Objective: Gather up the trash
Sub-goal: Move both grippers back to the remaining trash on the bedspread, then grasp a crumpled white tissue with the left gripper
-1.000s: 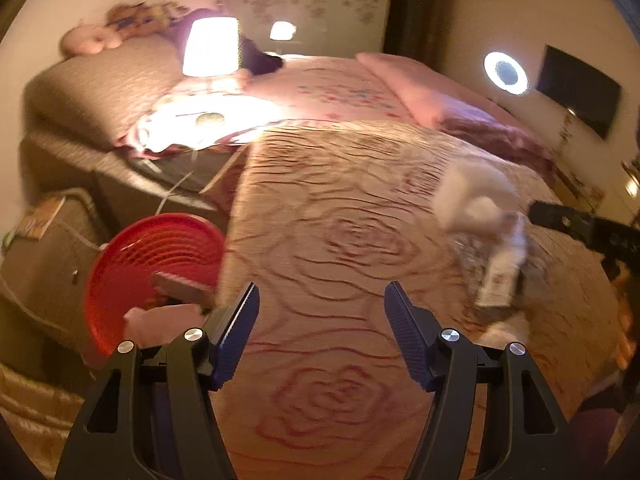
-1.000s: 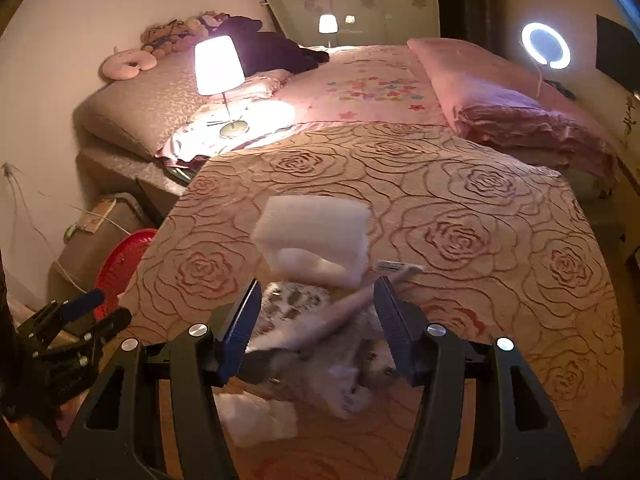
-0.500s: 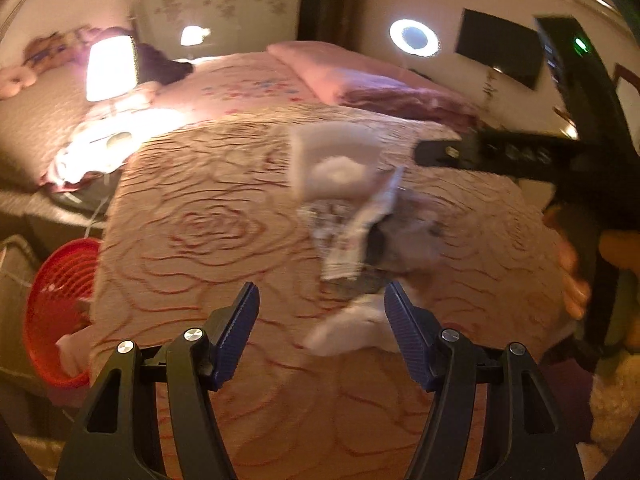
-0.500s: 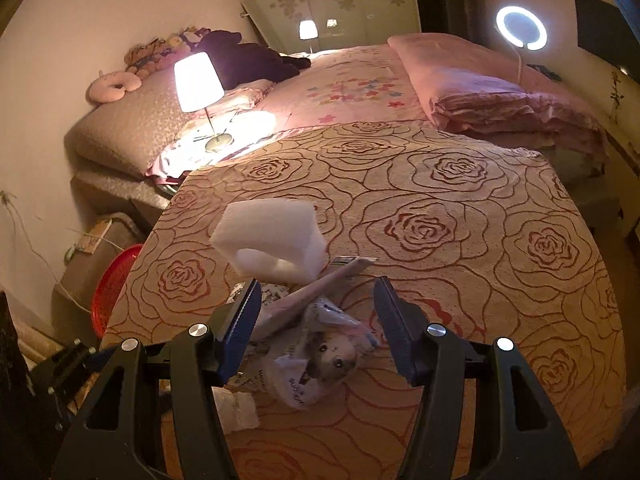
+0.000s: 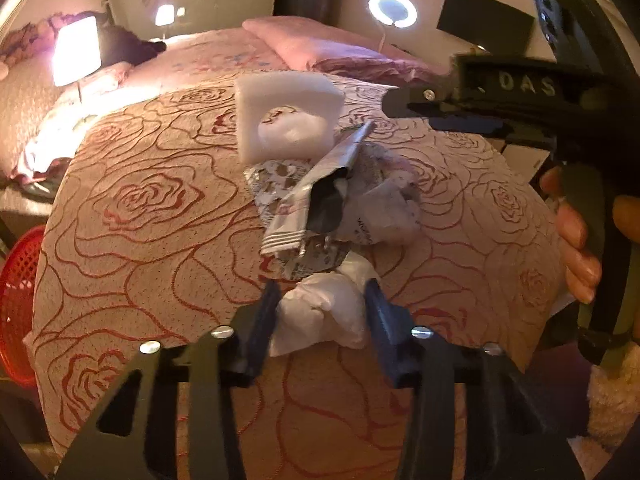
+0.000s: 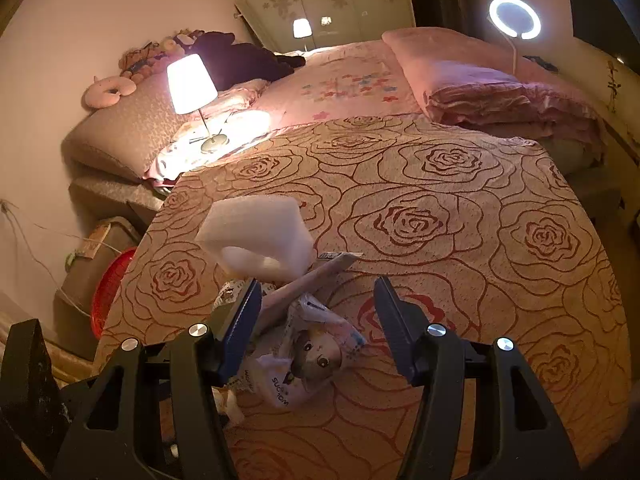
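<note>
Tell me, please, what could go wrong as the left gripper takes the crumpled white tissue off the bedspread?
The left gripper is closing around the crumpled white tissue; its fingers could pinch the bedspread too. The tissue touches the wrapper pile and may drag pieces along. The red basket sits off the edge, so a loose grip could drop it.

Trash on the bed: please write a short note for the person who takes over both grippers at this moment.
Left gripper: closing around the crumpled white tissue, grip not firm yet.
Right gripper: open, holds nothing, above the printed wrapper.
On the bedspread: white foam block, long silver wrapper, printed wrapper.
Red basket: on the floor beside the bed.
Left to do: finish the tissue grasp, drop it in the basket, then collect the rest.
</note>
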A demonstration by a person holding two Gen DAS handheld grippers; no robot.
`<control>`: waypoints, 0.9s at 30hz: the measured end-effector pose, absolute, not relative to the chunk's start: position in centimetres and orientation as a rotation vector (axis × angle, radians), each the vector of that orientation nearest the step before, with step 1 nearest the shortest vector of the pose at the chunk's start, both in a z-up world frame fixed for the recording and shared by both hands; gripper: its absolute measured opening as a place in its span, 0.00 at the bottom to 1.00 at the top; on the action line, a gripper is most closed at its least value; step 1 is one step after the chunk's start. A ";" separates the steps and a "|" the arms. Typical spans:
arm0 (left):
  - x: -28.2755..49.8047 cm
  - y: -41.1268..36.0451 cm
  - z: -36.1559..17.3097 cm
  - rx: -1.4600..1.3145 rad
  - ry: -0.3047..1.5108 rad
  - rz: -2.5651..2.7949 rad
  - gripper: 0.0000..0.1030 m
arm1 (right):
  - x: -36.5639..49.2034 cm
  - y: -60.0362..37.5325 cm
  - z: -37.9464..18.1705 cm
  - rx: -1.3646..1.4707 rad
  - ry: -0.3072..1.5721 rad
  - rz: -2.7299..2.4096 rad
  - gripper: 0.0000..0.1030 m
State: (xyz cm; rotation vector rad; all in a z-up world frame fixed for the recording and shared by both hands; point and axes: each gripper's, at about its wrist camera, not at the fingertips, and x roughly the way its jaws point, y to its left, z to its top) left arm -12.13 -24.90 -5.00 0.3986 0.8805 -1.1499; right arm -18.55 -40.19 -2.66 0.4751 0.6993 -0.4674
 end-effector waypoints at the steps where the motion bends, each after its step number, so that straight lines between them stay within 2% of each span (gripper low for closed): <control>1: -12.0 -24.9 -5.0 0.389 0.883 -1.148 0.37 | -18.5 -40.1 -2.7 0.475 0.701 -0.466 0.55; 9: -10.8 -22.8 -4.5 0.336 0.883 -1.124 0.34 | -17.7 -39.1 -3.3 0.454 0.720 -0.439 0.55; 17: -8.1 -20.2 -2.3 0.305 0.801 -0.973 0.34 | -16.1 -38.3 -3.0 0.432 0.723 -0.405 0.55; 23: -6.3 -18.7 -1.1 0.276 0.760 -0.866 0.34 | -13.3 -38.0 -2.0 0.393 0.723 -0.404 0.65; 27: -5.4 -17.4 -0.8 0.254 0.755 -0.824 0.34 | -11.3 -37.3 -1.6 0.362 0.725 -0.416 0.82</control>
